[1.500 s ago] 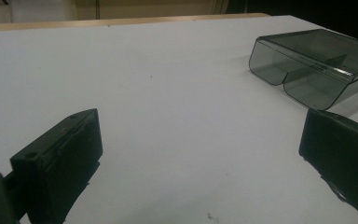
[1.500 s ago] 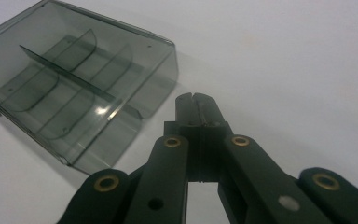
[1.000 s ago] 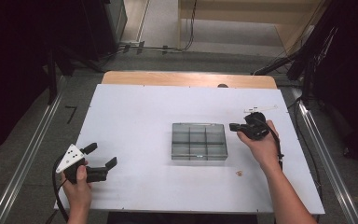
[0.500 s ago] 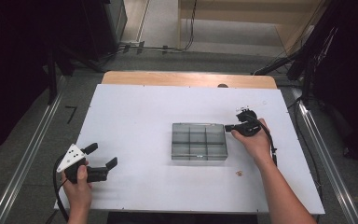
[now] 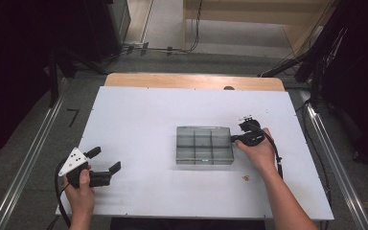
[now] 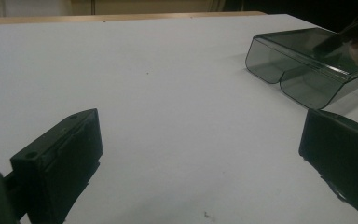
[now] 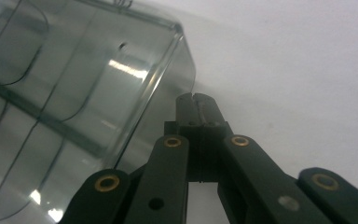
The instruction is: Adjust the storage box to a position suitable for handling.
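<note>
A smoky clear compartment box (image 5: pixel 204 145) lies in the middle of the white table (image 5: pixel 139 120). My right gripper (image 5: pixel 233 139) is shut, with nothing between its jaws, and its tips sit at the box's right edge. In the right gripper view the closed tips (image 7: pixel 195 100) rest low beside the box's corner wall (image 7: pixel 168 79); I cannot tell whether they touch it. My left gripper (image 5: pixel 106 159) is held at the table's front left, jaws wide open and holding nothing. In the left gripper view the box (image 6: pixel 307 65) is far off at the upper right, with the right gripper's tip (image 6: pixel 349 32) over it.
A small brownish bit (image 5: pixel 245 178) lies on the table in front of the right hand. A wooden strip (image 5: pixel 194 80) runs along the table's far edge. Dark stands and cables stand beyond the table on both sides.
The right hand has sunk and shifted slightly toward the box, bringing the shut tips down to its right edge. The left hand has stayed still.
</note>
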{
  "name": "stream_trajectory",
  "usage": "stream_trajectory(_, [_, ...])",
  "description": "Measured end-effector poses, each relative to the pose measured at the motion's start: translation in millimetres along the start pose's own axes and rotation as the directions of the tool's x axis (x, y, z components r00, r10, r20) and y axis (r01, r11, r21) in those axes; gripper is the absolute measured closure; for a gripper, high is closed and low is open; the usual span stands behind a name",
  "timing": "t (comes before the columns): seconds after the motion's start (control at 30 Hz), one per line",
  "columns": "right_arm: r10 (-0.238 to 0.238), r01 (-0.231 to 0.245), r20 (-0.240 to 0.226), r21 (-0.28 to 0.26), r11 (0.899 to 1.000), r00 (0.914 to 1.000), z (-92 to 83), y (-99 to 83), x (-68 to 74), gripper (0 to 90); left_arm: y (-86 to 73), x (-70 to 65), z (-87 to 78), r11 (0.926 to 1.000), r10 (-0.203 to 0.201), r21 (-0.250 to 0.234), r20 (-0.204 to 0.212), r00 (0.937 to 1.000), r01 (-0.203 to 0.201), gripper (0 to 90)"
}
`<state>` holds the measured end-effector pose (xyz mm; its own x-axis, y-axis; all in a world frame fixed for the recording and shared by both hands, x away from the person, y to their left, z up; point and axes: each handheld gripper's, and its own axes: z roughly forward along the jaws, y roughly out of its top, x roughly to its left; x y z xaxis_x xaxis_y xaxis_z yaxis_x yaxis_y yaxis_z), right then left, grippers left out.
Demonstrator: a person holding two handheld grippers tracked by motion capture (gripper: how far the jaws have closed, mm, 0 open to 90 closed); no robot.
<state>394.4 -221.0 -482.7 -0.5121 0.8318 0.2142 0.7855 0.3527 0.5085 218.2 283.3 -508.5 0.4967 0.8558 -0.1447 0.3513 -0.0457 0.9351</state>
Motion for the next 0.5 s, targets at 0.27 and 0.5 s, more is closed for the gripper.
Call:
stream_trajectory(0.27, [-0.045, 0.045, -0.022, 0.004, 0.999, 0.9988, -0.4, -6.0, 21.8, 88.0, 0.0, -0.7, 0.3, 1.0, 0.003, 0.008, 0.002, 1.0, -0.003, 0.0])
stream_trajectory(0.5, [-0.056, 0.057, -0.051, 0.018, 0.998, 0.9971, -3.4, -17.0, 45.4, 88.0, -0.2, -1.2, 0.9, 1.0, 0.005, 0.007, -0.001, 1.0, -0.005, 0.0])
